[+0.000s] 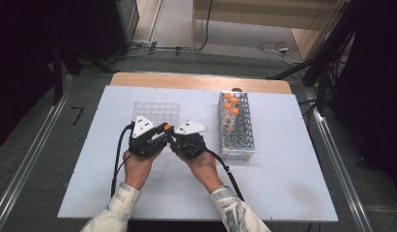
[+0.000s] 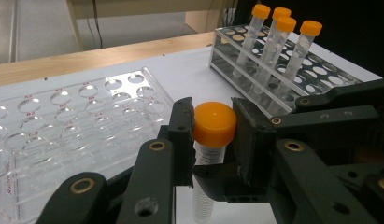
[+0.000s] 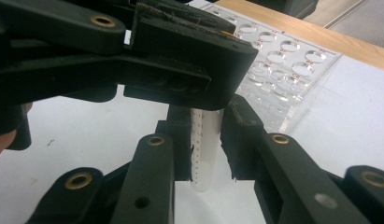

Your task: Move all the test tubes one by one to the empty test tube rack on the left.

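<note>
Two hand-held tools meeting near the middle of a white surface [image 1: 283,193], tips together over one tube; left tool [image 1: 157,136] and right tool [image 1: 179,140] each carrying a grey three-cornered plate on top, black cable trailing back past the wrists.

Clear tube [image 2: 206,163] with orange cap [image 2: 214,122] standing upright between them; left tool closed narrowly around the cap, both pads touching its sides; right tool [image 3: 206,140] closed lower on the tube body [image 3: 204,149], pads pressed against the clear wall, below the black jaw of the left tool crossing above.

Printed graduation scale running down the tube wall in black; numerals "12" and "10" just legible in the right gripper view, smaller ticks between; remaining figures too small to read.

Clear plastic well plate [image 1: 156,112] lying flat beyond the tools, just to their left; tiny red markings beside its round wells [image 2: 63,98], and a red line of print along one edge, unreadable.

Metal grid rack [image 1: 236,126] to the right of the tools, long side running away from the person; four orange-capped tubes [image 2: 278,42] standing upright together at its far end, other holes open.

Wooden edge [image 1: 201,81] beyond the white sheet.
</note>
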`<state>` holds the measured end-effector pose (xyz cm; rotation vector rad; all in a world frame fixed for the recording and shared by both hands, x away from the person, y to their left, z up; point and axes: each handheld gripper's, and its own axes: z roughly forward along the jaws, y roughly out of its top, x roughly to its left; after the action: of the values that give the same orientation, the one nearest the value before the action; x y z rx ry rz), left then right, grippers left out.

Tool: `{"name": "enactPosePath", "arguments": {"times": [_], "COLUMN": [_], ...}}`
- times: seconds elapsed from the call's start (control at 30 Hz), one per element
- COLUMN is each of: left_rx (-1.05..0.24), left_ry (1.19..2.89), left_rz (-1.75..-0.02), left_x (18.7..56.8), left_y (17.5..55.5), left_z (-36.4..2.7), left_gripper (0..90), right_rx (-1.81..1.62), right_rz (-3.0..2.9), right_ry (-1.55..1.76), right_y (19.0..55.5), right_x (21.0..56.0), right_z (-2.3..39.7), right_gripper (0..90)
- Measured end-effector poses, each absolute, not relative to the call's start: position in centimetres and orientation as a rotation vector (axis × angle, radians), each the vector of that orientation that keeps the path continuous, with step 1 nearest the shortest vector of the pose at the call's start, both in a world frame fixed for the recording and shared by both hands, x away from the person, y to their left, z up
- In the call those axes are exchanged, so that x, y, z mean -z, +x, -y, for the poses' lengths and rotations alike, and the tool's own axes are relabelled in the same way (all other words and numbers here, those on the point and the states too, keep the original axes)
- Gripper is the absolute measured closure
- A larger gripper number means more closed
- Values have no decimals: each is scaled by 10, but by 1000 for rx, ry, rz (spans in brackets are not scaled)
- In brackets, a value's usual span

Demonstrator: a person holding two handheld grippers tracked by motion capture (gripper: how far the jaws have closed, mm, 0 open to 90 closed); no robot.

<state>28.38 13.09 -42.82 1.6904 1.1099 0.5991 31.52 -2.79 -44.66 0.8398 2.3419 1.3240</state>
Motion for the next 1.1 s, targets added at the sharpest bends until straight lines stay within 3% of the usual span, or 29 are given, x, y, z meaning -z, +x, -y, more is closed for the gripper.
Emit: {"name": "enactPosePath", "arguments": {"times": [0.07, 0.1, 0.13, 0.17, 0.4, 0.67, 1.1], "left_rx": [-607, -607, -622, -625, -666, -707, -733], "left_ry": [1690, 1690, 1699, 1700, 1686, 1658, 1612], "left_rz": [-1106, -1106, -1103, -1105, -1136, -1181, -1234], "left_x": [426, 426, 424, 422, 414, 409, 401], "left_y": [284, 284, 286, 287, 294, 302, 309], "left_z": [-131, -131, -131, -132, -142, -157, -174], "left_gripper": [705, 706, 706, 706, 706, 707, 708], "right_rx": [-1337, -1337, -1325, -1313, -1279, -1305, -1298], "right_rz": [-2359, -2359, -2378, -2381, -2372, -2365, -2357], "right_ry": [845, 845, 858, 870, 895, 931, 946], "right_y": [316, 316, 318, 319, 319, 317, 316], "right_x": [447, 447, 447, 448, 448, 451, 456], "right_z": [29, 29, 30, 31, 40, 54, 61], "right_gripper": [572, 572, 417, 359, 149, 88, 103]}}
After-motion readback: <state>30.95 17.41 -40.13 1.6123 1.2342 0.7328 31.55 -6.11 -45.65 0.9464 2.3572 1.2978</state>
